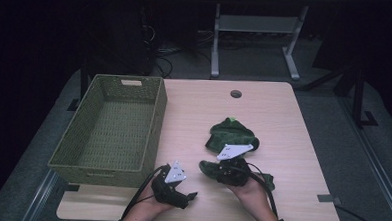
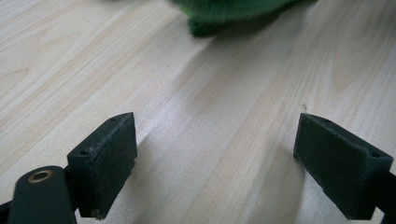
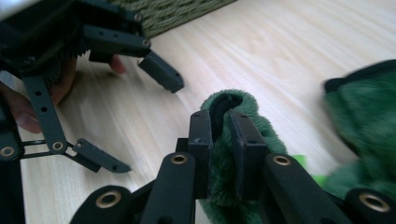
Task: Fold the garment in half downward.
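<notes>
Two hands rest at the table's [image 1: 283,124] near edge. Largest, a woven basket [image 1: 114,128] fills the left side, holding nothing. Green fuzzy cloth [image 1: 229,133] lies mid-table, well apart from it. Right gripper [image 3: 223,128] has its jaws narrowed, pinching a cloth fold; left gripper [image 2: 215,163] waits, jaws wide. Moving it to the basket likely remains.

Bare table [image 1: 264,113] right and far of my hands, open passage there. Wicker basket [image 1: 110,129] blocks the whole left side, its near wall just beside my left gripper [image 1: 193,195]. Green fuzzy cloth pile [image 1: 230,133] sits mid-table, just far of my right gripper [image 1: 212,170]. Narrow bare strip between the two grippers. Near edge right of my right hand is free.
</notes>
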Motion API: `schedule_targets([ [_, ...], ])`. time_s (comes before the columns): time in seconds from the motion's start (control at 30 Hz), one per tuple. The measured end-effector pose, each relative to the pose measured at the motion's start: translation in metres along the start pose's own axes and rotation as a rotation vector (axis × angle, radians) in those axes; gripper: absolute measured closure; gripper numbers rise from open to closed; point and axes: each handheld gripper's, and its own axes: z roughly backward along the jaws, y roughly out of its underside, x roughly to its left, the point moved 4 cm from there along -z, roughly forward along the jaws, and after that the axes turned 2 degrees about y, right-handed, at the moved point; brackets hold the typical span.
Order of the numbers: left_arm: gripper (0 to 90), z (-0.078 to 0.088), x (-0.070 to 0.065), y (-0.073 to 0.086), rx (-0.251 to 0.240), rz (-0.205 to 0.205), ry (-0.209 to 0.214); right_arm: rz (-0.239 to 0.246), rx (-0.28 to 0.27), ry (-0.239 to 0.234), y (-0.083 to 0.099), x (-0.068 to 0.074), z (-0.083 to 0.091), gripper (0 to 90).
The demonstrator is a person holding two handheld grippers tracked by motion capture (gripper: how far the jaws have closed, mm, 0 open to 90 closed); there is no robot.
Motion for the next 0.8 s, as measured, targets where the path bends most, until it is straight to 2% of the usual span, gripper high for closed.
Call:
schedule_targets([
  [0.3,12.8,0.000,0.000,0.000,0.001,0.002,0.002,-0.051,-0.056,0.039,0.007,-0.020,0.034,78.4],
  [0.6,12.8,0.000,0.000,0.000,0.000,0.003,0.003,-0.115,-0.067,0.066,0.028,-0.036,0.053,76.8],
  [0.8,12.8,0.000,0.000,0.000,0.001,0.002,0.003,-0.162,-0.052,0.091,0.044,-0.049,0.064,74.9],
])
